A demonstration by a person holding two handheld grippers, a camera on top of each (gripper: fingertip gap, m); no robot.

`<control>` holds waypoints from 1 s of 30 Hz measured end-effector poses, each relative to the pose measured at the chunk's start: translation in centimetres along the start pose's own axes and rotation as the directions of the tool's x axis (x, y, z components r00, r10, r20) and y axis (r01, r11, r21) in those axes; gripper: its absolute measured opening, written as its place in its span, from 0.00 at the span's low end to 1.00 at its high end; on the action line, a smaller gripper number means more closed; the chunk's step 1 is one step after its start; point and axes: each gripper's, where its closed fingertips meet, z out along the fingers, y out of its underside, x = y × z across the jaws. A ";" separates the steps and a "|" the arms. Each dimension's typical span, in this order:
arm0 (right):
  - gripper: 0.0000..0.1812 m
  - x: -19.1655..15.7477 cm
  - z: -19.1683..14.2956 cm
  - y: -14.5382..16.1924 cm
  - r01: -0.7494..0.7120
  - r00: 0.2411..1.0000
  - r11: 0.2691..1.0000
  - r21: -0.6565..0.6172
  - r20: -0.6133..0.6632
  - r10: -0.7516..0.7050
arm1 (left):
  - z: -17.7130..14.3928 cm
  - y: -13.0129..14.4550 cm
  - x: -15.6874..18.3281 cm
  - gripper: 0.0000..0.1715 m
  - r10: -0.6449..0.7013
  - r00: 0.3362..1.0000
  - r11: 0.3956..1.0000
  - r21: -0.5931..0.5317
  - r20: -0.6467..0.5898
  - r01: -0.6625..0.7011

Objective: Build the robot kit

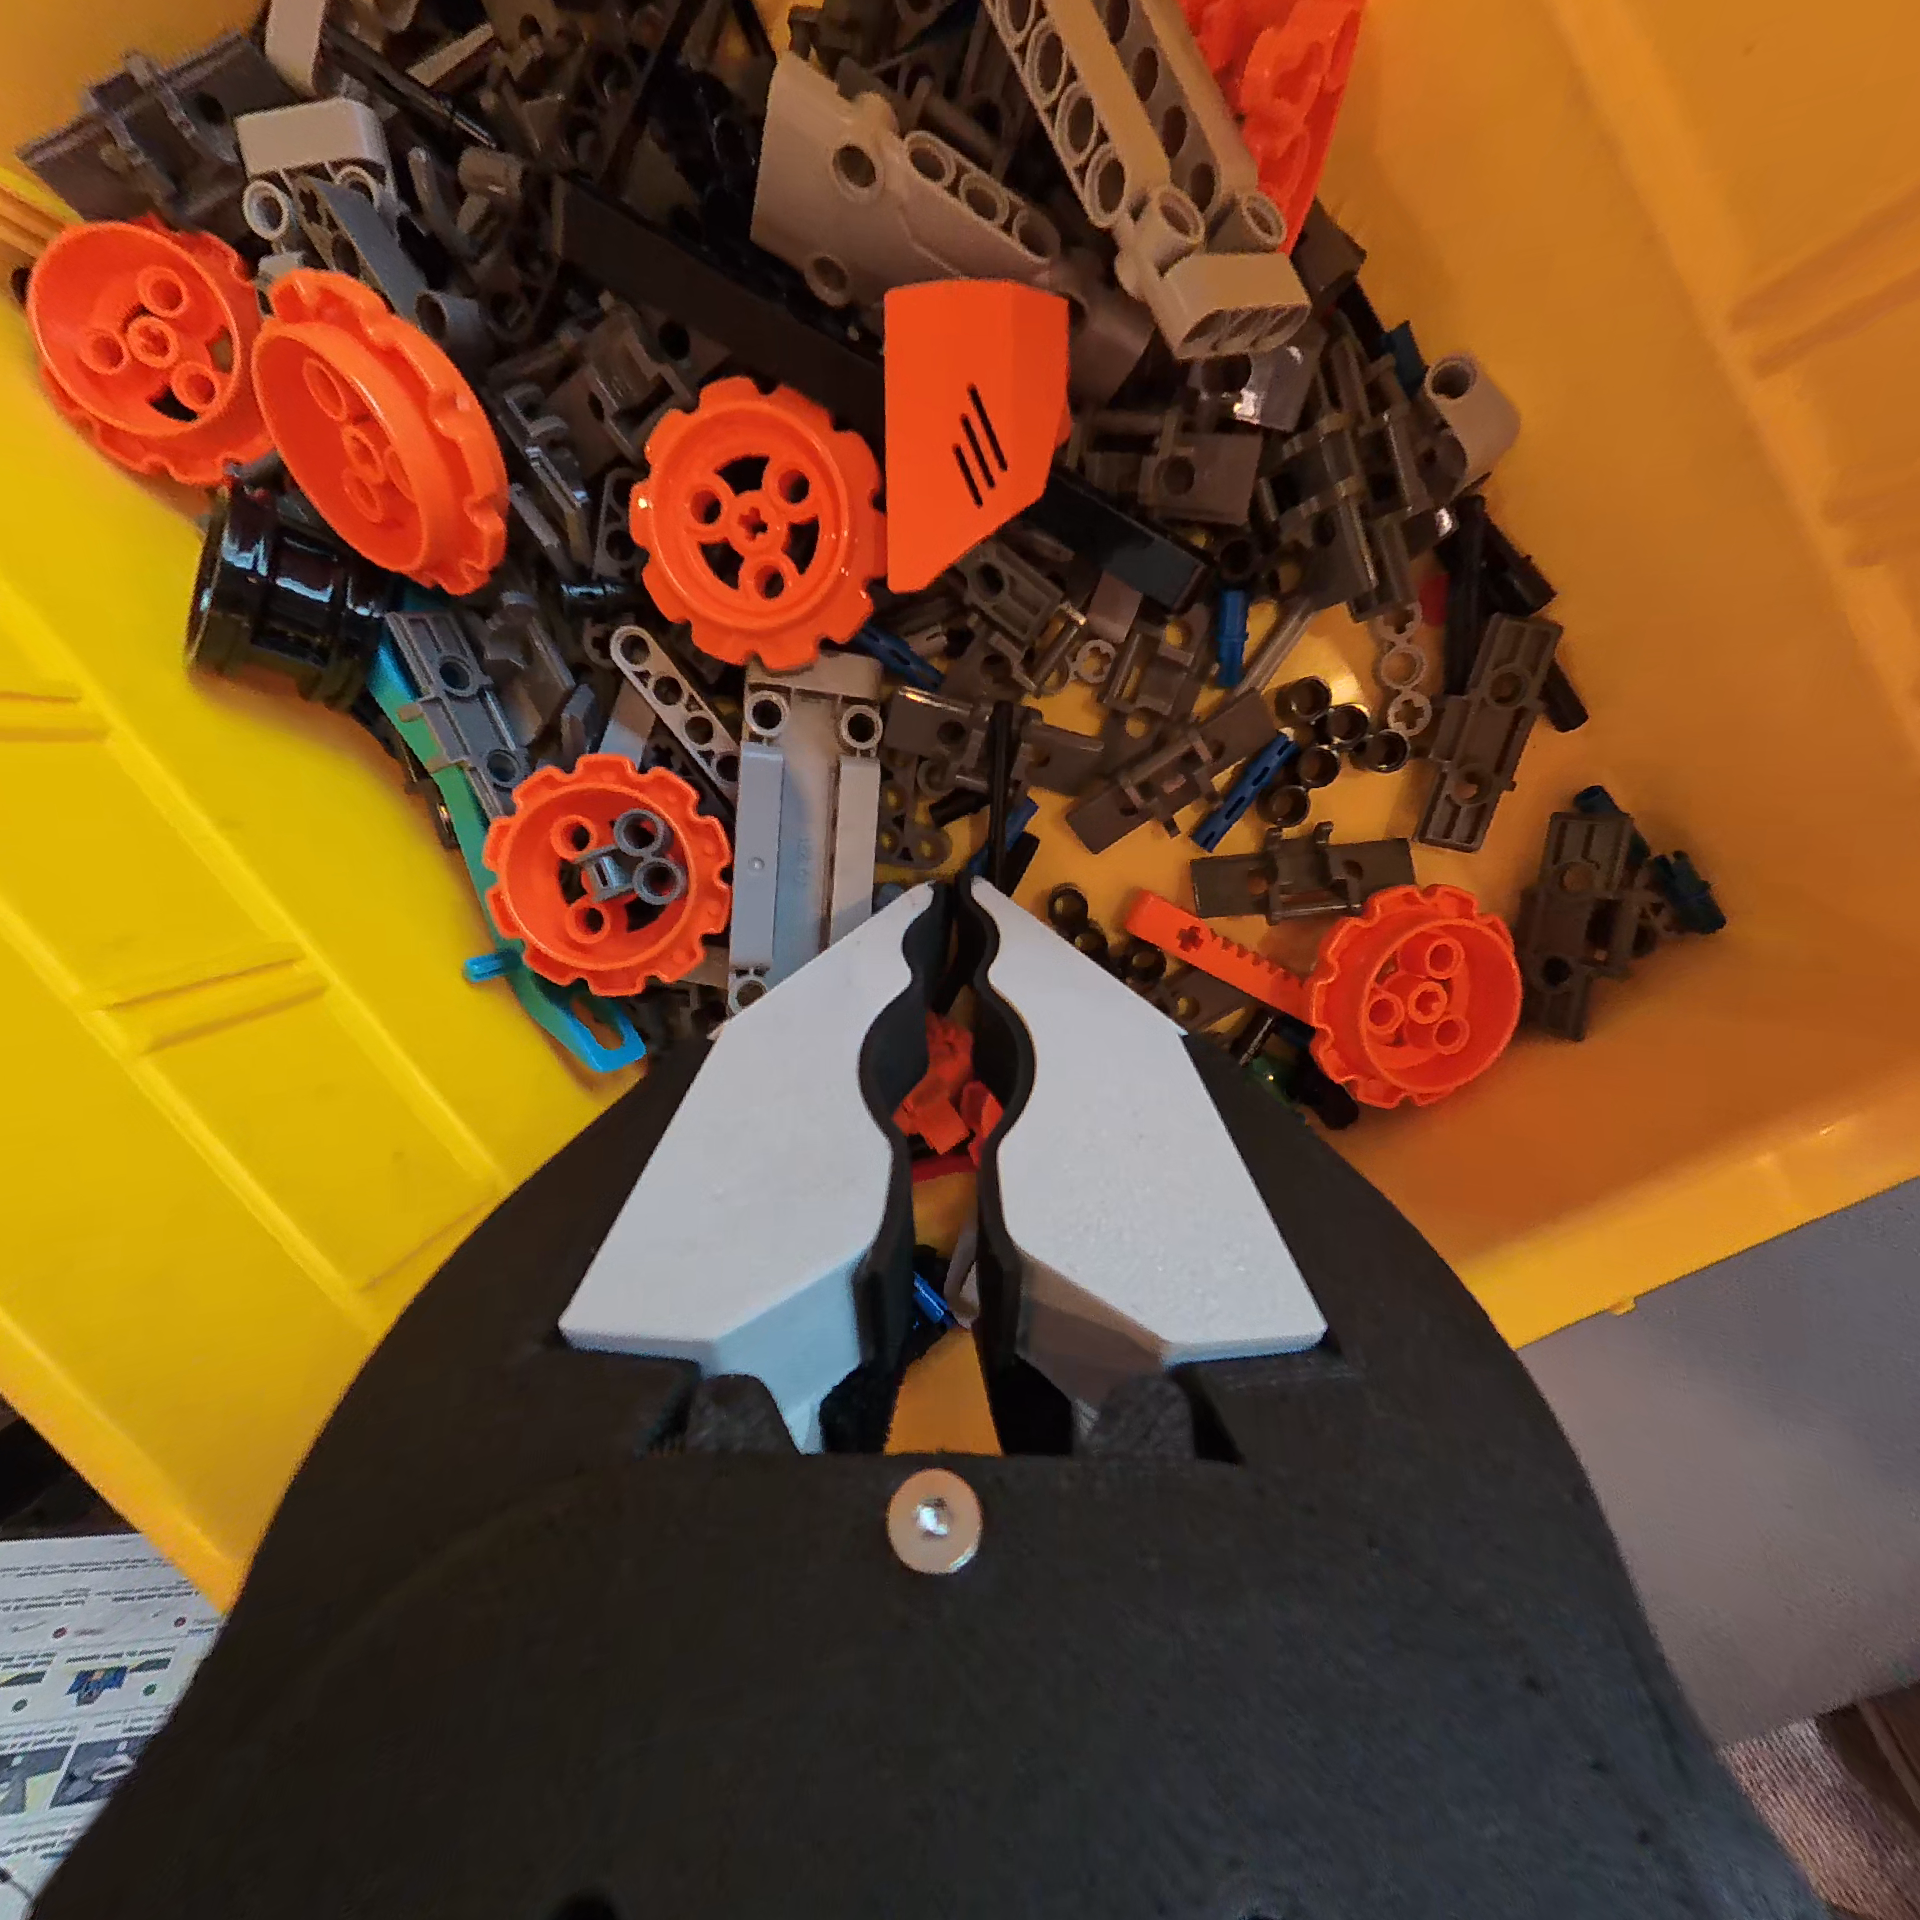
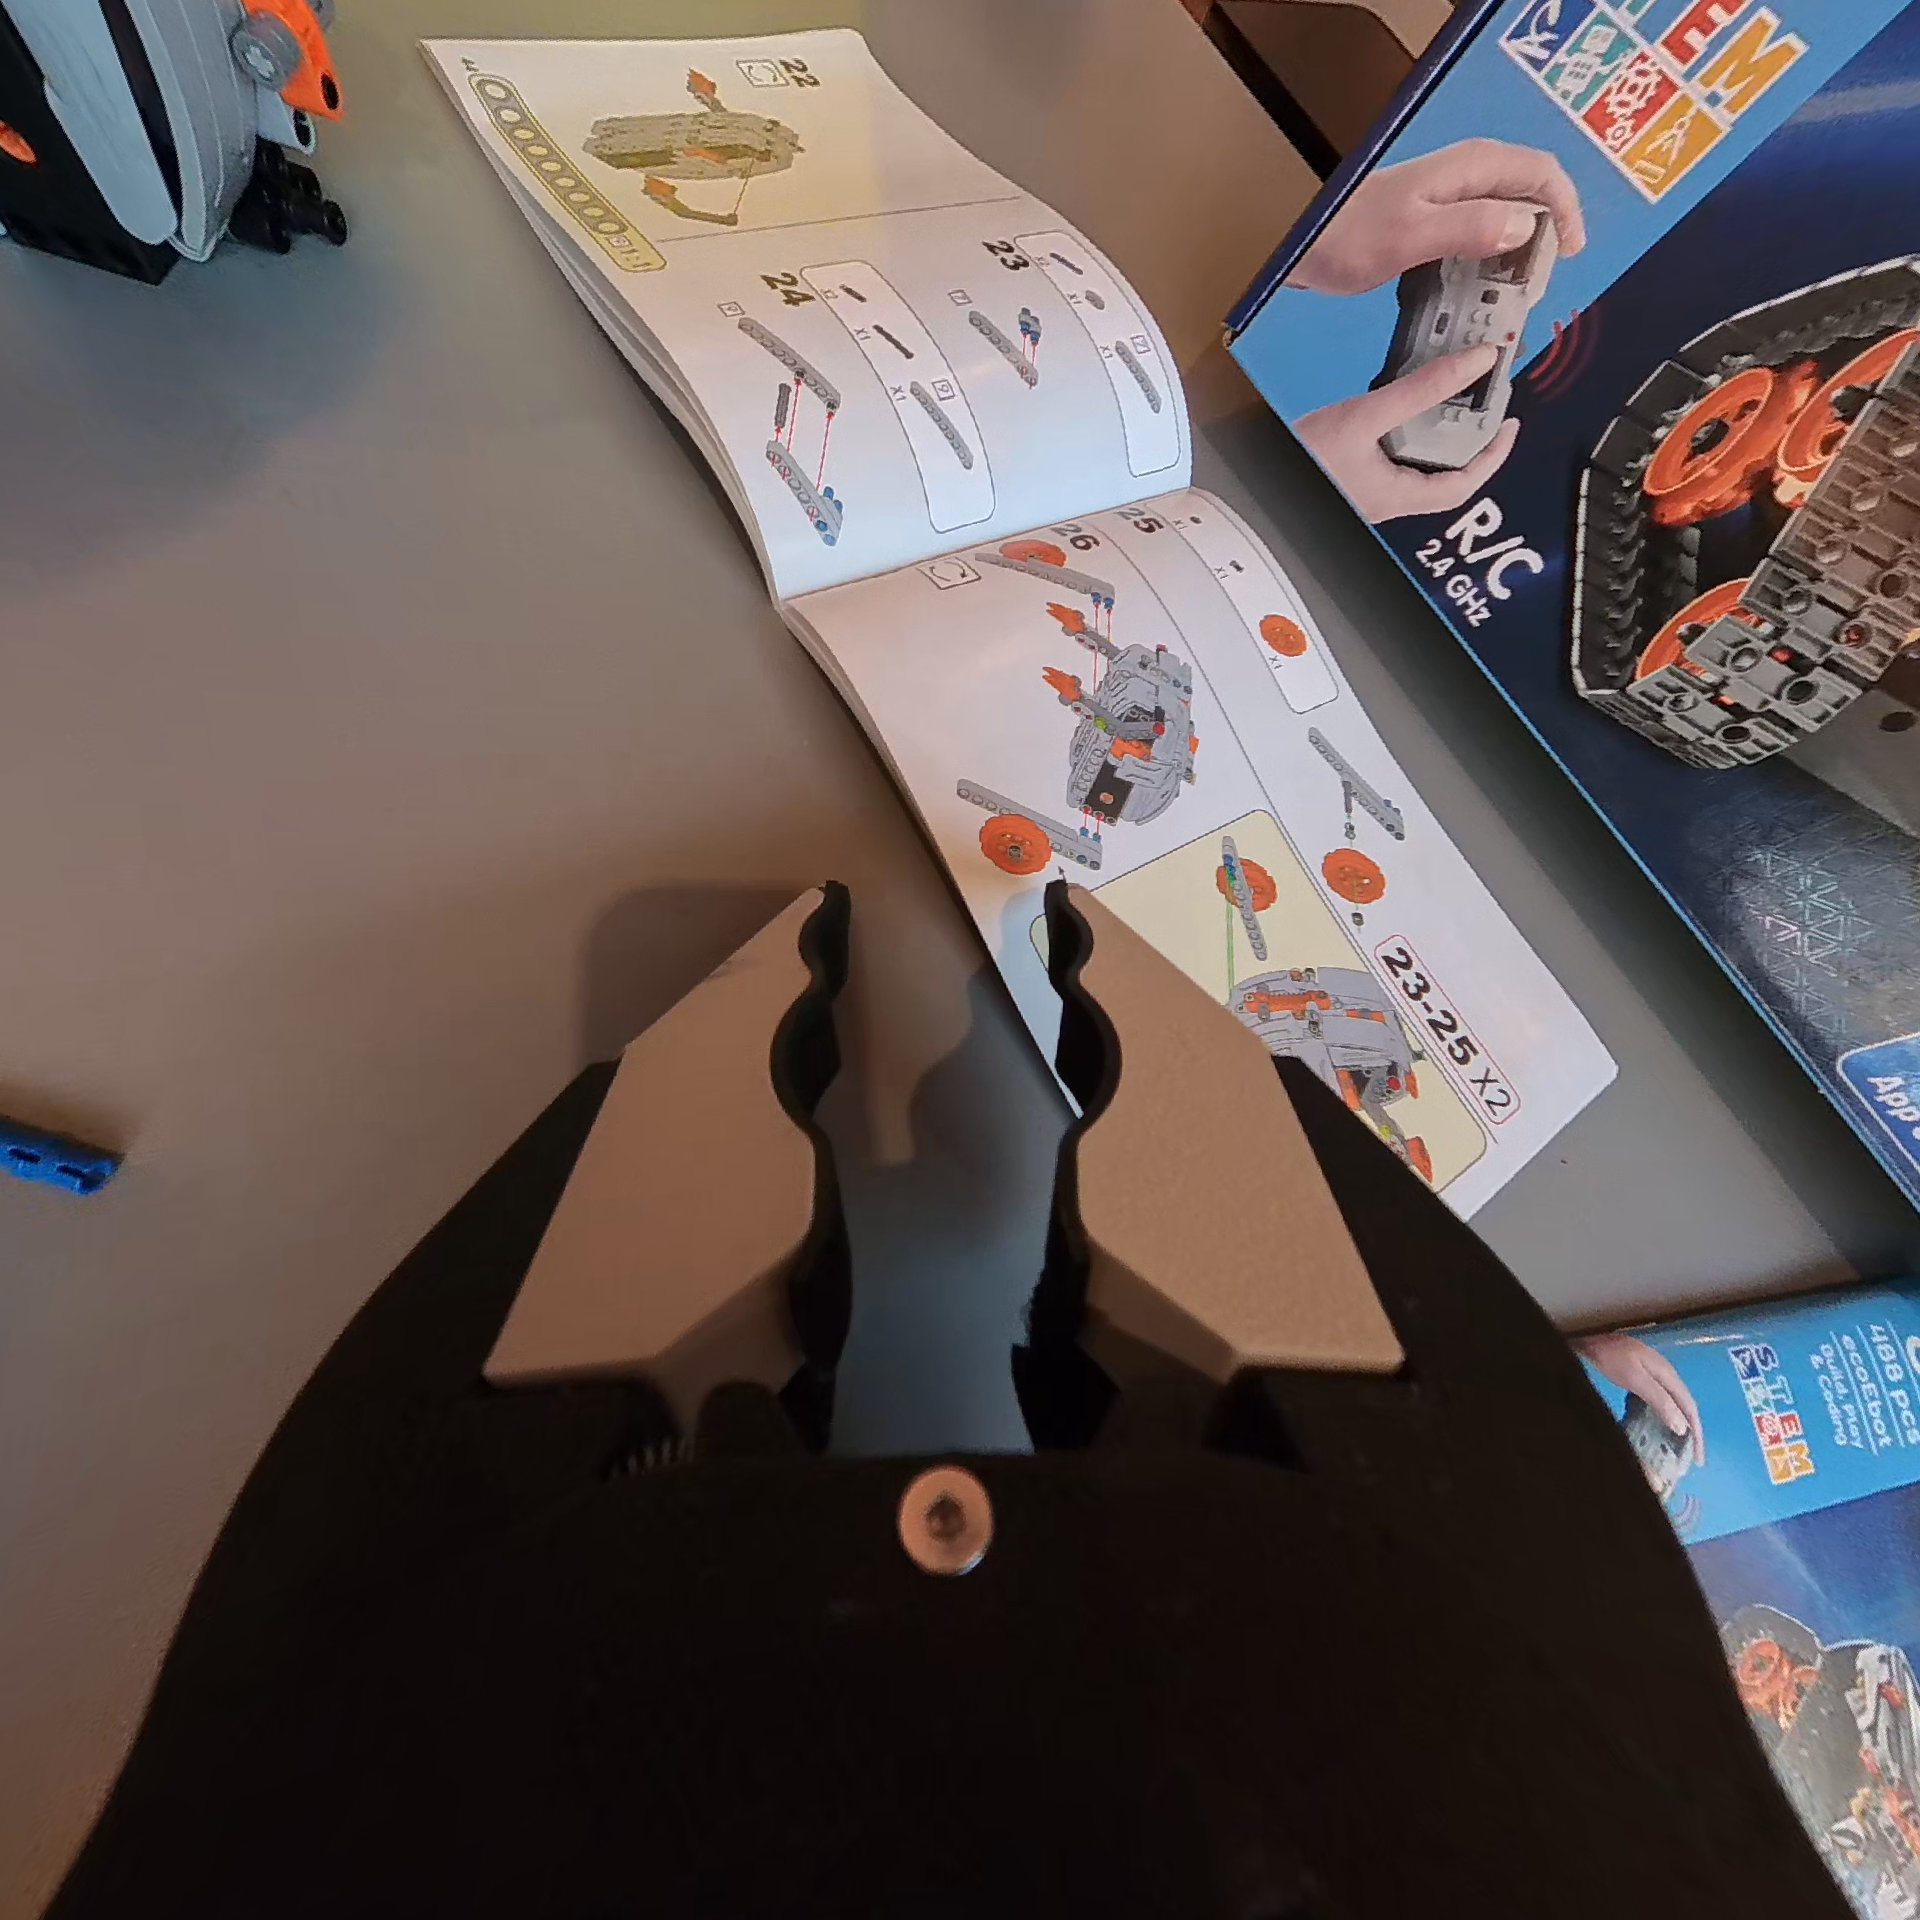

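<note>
My left gripper (image 1: 961, 896) hangs over a yellow bin (image 1: 260, 1039) filled with plastic building parts. Its jaws are shut, tips together. A thin black rod (image 1: 997, 769) runs forward from the tips; I cannot tell whether it is pinched. Orange toothed wheels lie close by, one at the left (image 1: 608, 871) and one at the right (image 1: 1413, 995). Small orange parts (image 1: 940, 1101) show through the gap between the pads. My right gripper (image 2: 945, 894) is open and empty, low over a grey table (image 2: 364, 623), with its right fingertip at the edge of an open instruction booklet (image 2: 935, 416).
The bin also holds an orange panel (image 1: 971, 426), grey beams (image 1: 1122, 135), a black wheel hub (image 1: 275, 592) and several dark connectors. On the table are a blue kit box (image 2: 1662, 416), a second blue box (image 2: 1808, 1558), a partly built model (image 2: 156, 125) and a small blue piece (image 2: 52, 1155). Left tips to right tips: about 40 cm.
</note>
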 end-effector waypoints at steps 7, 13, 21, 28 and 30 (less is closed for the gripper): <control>0.21 0.0 0.0 0.0 -0.003 1.000 1.000 -0.001 0.002 0.003 | -0.4 0.3 -0.3 0.00 -0.006 0.999 1.000 -0.004 0.036 0.006; 0.20 -0.2 0.0 0.0 -0.003 1.000 1.000 -0.001 0.009 0.003 | -3.6 -1.5 0.4 0.00 0.031 0.999 0.993 0.112 0.038 -0.035; 0.20 -0.1 0.0 0.0 -0.009 1.000 1.000 -0.003 0.006 0.009 | -1.0 -0.5 0.1 0.00 0.193 0.981 0.979 -0.080 0.029 -0.190; 0.20 -0.1 0.0 0.0 -0.011 1.000 1.000 -0.003 0.009 0.011 | 0.1 -0.8 -0.3 0.00 0.248 0.968 0.962 -0.109 -0.025 -0.250; 0.20 -0.2 0.0 0.0 -0.009 1.000 1.000 -0.003 0.011 0.009 | 0.0 -0.8 -0.4 0.00 0.240 0.970 0.964 -0.110 -0.045 -0.244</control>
